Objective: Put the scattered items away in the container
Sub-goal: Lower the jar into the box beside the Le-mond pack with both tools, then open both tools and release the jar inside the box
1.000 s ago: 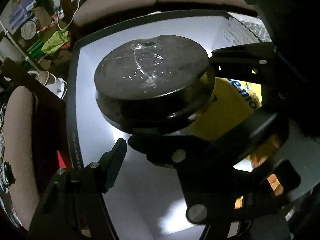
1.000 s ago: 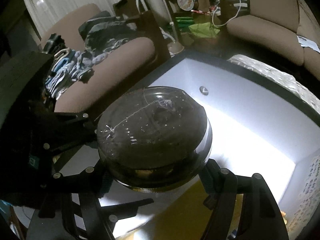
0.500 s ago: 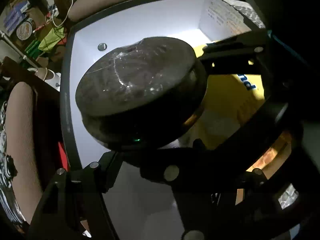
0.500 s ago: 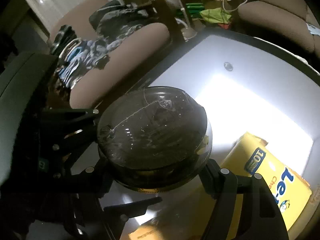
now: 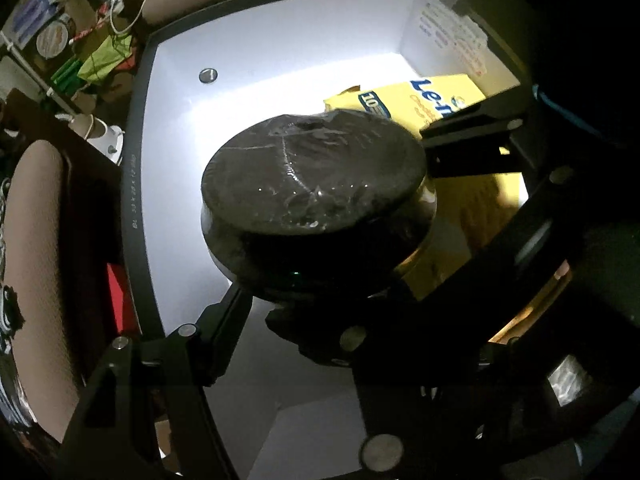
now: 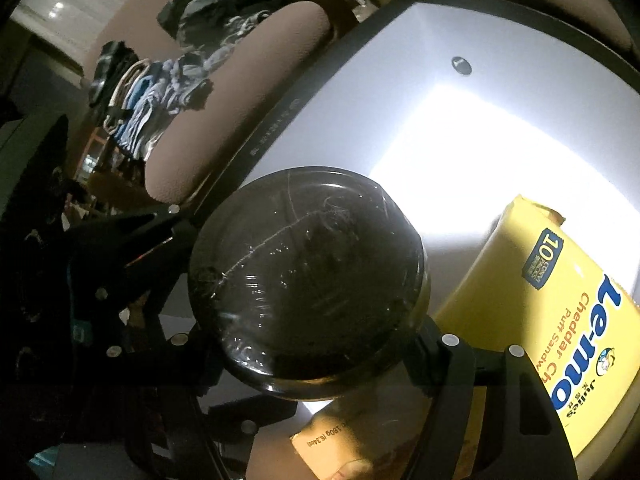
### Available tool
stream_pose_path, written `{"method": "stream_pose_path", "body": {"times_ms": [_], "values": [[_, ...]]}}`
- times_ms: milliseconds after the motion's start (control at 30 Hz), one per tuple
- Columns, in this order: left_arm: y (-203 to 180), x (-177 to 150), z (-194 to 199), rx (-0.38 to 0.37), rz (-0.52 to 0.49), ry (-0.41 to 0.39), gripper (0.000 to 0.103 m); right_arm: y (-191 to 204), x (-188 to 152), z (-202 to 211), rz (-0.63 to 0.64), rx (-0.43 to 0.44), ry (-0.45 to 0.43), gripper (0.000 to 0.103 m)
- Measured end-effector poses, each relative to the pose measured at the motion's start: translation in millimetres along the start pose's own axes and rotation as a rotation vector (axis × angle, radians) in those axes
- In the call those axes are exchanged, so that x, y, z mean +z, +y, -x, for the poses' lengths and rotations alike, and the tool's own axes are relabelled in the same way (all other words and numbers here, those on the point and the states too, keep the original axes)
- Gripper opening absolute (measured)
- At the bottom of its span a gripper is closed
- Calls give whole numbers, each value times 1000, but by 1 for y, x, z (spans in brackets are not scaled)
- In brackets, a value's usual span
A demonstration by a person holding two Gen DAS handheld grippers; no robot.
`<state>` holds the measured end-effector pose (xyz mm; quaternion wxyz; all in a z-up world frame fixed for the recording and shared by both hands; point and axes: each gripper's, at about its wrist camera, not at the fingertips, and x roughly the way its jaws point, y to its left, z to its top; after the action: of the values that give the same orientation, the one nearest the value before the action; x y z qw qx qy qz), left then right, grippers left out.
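A round dark jar wrapped in clear film (image 5: 316, 184) is held between both grippers inside the white container (image 5: 280, 40). My left gripper (image 5: 320, 304) is shut on the jar from below. My right gripper (image 6: 308, 356) is also shut on the jar (image 6: 308, 280). A yellow Le-mo snack pack (image 6: 560, 320) lies in the container beside the jar; it also shows in the left wrist view (image 5: 424, 100). The jar's base is hidden.
The container has a black rim (image 5: 136, 184) and a metal stud (image 5: 208, 75) on its wall. A brown box (image 6: 332, 440) lies under the jar. A cushioned seat with piled clothes (image 6: 160, 80) stands beside the container.
Both grippers have carried the jar lower and deeper into the container, toward the yellow pack. More of the pack shows now.
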<state>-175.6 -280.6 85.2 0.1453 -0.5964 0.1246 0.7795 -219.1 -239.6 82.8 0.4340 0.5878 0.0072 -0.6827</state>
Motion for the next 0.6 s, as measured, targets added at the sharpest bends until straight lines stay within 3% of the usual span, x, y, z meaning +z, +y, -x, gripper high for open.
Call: {"method": "stream_pose_path", "body": {"times_ms": [433,600], "values": [[3,13,-6,11,6,-1,68,-24,13,16,-65,-54,-1,74],[13,9,5,-8,58,-25,68,-25,13,36,-69,-76,-70,74]]}}
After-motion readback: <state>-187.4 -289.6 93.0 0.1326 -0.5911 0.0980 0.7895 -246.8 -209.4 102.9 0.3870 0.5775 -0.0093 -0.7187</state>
